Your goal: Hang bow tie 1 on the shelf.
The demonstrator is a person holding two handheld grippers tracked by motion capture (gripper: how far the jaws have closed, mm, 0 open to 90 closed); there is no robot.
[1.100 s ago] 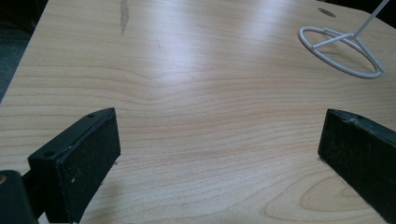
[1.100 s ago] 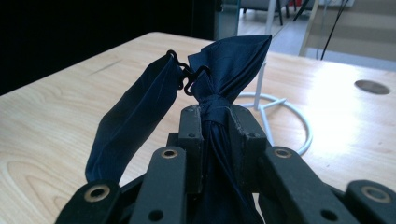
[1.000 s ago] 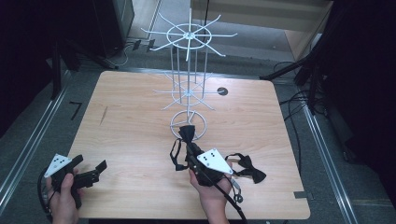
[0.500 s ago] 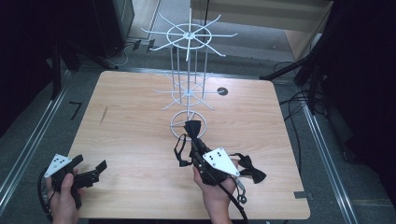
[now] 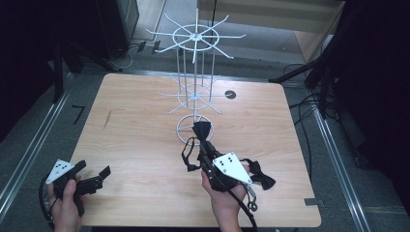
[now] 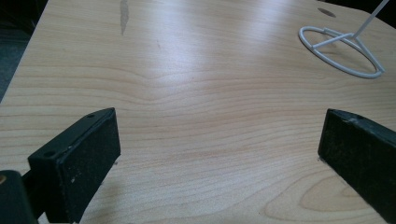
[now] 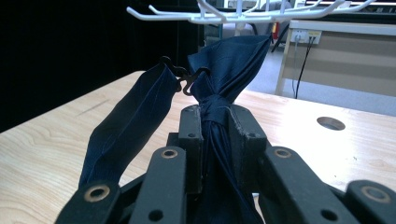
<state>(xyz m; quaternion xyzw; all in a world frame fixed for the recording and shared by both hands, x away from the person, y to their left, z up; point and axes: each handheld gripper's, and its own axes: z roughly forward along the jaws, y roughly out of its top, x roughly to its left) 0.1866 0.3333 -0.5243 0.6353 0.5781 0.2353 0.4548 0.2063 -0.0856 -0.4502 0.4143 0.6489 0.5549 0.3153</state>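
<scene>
A white wire rack [image 5: 193, 92] stands mid-table on a ring base [image 5: 192, 129]. My right gripper [image 5: 205, 143] is shut on the knot of a dark bow tie [image 5: 201, 129], which it holds up just in front of that base. In the right gripper view the jaws pinch the bow tie [image 7: 229, 65] at its knot, and its strap [image 7: 130, 126] loops down on the left with a hook at the top. The rack's arms [image 7: 243, 11] spread above. My left gripper [image 5: 93, 171] stands open near the front left corner, with nothing between the jaws of the left gripper [image 6: 219, 149].
A second dark bow tie [image 5: 261, 176] lies on the wooden table [image 5: 135, 130] to the right of my right hand. A round hole [image 5: 230, 94] is in the tabletop behind the rack. The rack's ring base [image 6: 341, 51] lies far ahead of the left jaws.
My right gripper has shifted a little toward the rack's base and slightly right, carrying the bow tie. The left gripper has stayed put.
</scene>
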